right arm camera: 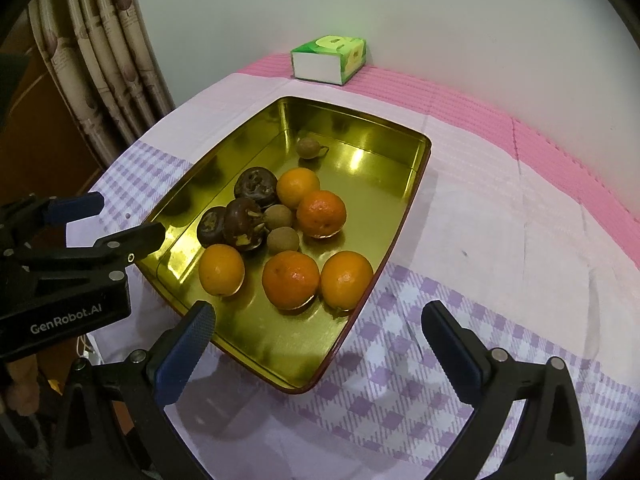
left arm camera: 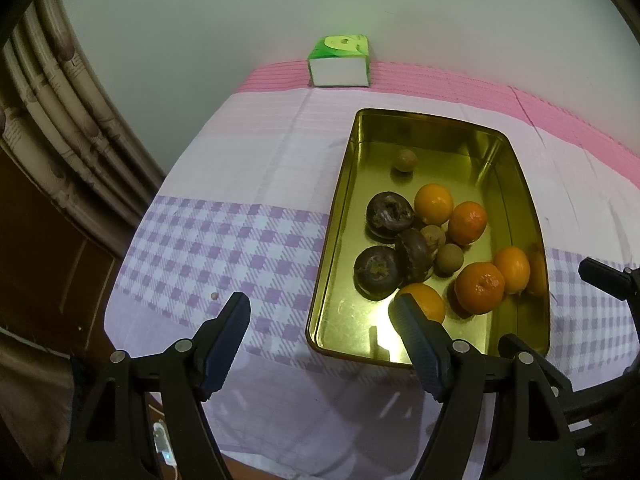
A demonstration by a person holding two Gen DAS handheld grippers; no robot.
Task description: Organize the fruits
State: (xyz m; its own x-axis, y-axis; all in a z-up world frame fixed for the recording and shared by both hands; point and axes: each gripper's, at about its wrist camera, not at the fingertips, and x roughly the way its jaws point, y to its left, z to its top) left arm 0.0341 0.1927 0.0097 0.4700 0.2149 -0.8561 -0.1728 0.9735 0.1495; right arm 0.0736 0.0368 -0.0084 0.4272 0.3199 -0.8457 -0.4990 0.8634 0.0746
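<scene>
- Your left claw [left arm camera: 320, 312] is spread wide with nothing between its fingers; one finger hangs over the checked cloth [left arm camera: 208, 248] left of the tin [left arm camera: 340, 216], the other over the tin's near end.
- Your right claw [right arm camera: 316, 320] is likewise released and empty, straddling the tin's near right corner, one finger over the gold floor, the other over the cloth outside the rim.
- All the fruit lies inside the tin, which sits on the cloth-covered counter [right arm camera: 500, 208].
- Five oranges [right arm camera: 291, 279] occupy the tin's near and middle part: three in a row toward the near end, two farther in, touching each other.
- Three dark fruits [right arm camera: 244, 222] bunch together against the tin's left side, just beside the oranges.
- Two small brown fruits [right arm camera: 283, 240] sit in the middle of the tin, between the dark ones and the oranges.
- A third small brown fruit [right arm camera: 307, 148] lies alone toward the tin's far end, well apart from the cluster.
- The far right part of the tin floor is bare gold metal.
- A green tissue box [right arm camera: 329, 58] stands beyond the tin's far end, against the wall [right arm camera: 400, 8].
- A curtain [right arm camera: 104, 48] hangs to the far left of the tin.
- In the right view your left claw shows at the tin's left rim.
</scene>
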